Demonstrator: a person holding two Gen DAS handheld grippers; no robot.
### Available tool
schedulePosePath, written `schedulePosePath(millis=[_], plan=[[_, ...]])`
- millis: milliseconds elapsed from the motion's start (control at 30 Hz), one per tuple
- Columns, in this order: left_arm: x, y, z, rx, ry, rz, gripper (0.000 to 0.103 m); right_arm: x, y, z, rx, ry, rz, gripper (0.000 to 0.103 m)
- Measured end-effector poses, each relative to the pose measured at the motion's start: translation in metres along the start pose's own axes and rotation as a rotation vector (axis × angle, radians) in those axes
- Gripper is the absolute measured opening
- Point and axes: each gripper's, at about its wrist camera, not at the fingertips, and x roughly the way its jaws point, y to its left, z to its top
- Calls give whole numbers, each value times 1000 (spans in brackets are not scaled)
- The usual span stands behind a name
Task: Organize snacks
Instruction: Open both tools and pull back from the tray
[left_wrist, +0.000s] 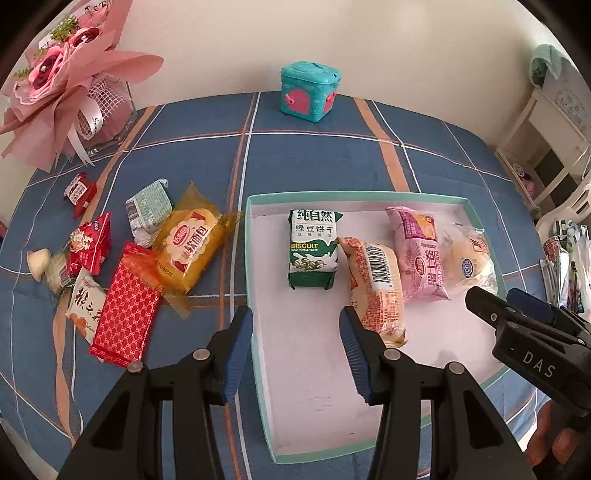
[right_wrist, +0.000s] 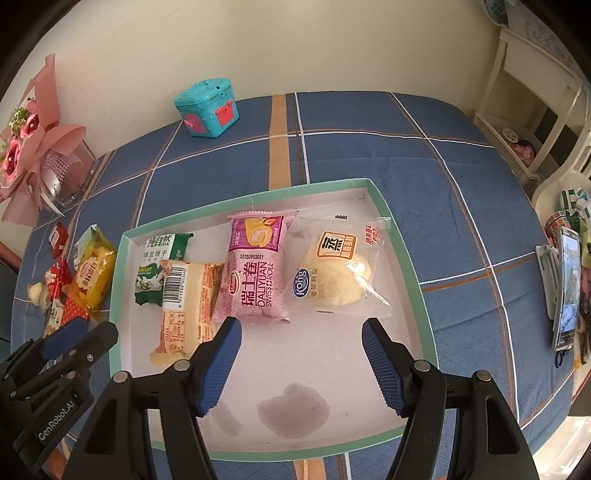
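So both grippers hang empty at the bottom of the frame: left gripper (left_wrist: 295, 350) parted narrowly, right gripper (right_wrist: 301, 360) wider, over the box (right_wrist: 417, 266). Four snacks already sit in it. Risk: the orange bun (left_wrist: 380, 288) lies right beside a left pad and could get nudged. Farther off, loose snacks (left_wrist: 129, 266) crowd mid-left, so grabbing two is easy.

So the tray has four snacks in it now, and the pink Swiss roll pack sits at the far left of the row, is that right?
Not quite. Four snacks are in the tray, but the pink Swiss roll pack is third from the left; the green biscuit pack is at the far left, as the right wrist view shows.
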Motion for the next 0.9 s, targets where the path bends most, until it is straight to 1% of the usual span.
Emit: schedulePosePath(millis=[33, 100, 133, 167, 200, 267, 300, 367, 433, 467, 500, 533, 767, 833, 867, 900], plan=[[0, 0, 0, 1, 2, 0, 50, 1, 0, 0, 2, 1, -1, 72], [2, -1, 1, 3, 5, 3, 51, 2, 0, 0, 1, 3, -6, 75], [2, -1, 1, 4, 7, 5, 53, 3, 0, -1, -1, 2, -11, 79], [3, -1, 1, 5, 8, 9, 60, 4, 1, -1, -4, 0, -15, 83], [3, -1, 1, 6, 9, 15, 64, 4, 1, -1, -7, 0, -19, 85], [4, -1, 1, 6, 10, 26, 66, 6, 3, -2, -14, -1, -23, 91], [4, 0, 1, 4, 10, 29, 69, 6, 4, -2, -17, 0, -25, 93], [5, 1, 1, 2, 10, 34, 73, 8, 5, -3, -25, 2, -29, 100], [6, 3, 0, -1, 12, 37, 73, 8, 6, -4, -34, 1, -33, 103], [6, 3, 0, -3, 13, 38, 76, 8, 7, -5, -39, -1, -34, 103], [7, 4, 0, -6, 13, 38, 83, 8, 8, -5, -44, -2, -36, 103], [7, 5, 0, -8, 12, 39, 84, 8, 8, -5, -47, -2, -36, 103], [6, 8, 0, -18, -5, 47, 86, 10, 12, -6, -71, -5, -42, 103], [6, 10, 0, -27, -9, 50, 92, 10, 13, -6, -76, -7, -46, 103], [6, 11, 0, -31, -11, 50, 97, 11, 14, -6, -79, -7, -49, 103], [5, 12, 1, -34, -16, 52, 98, 11, 14, -7, -82, -7, -52, 103]])
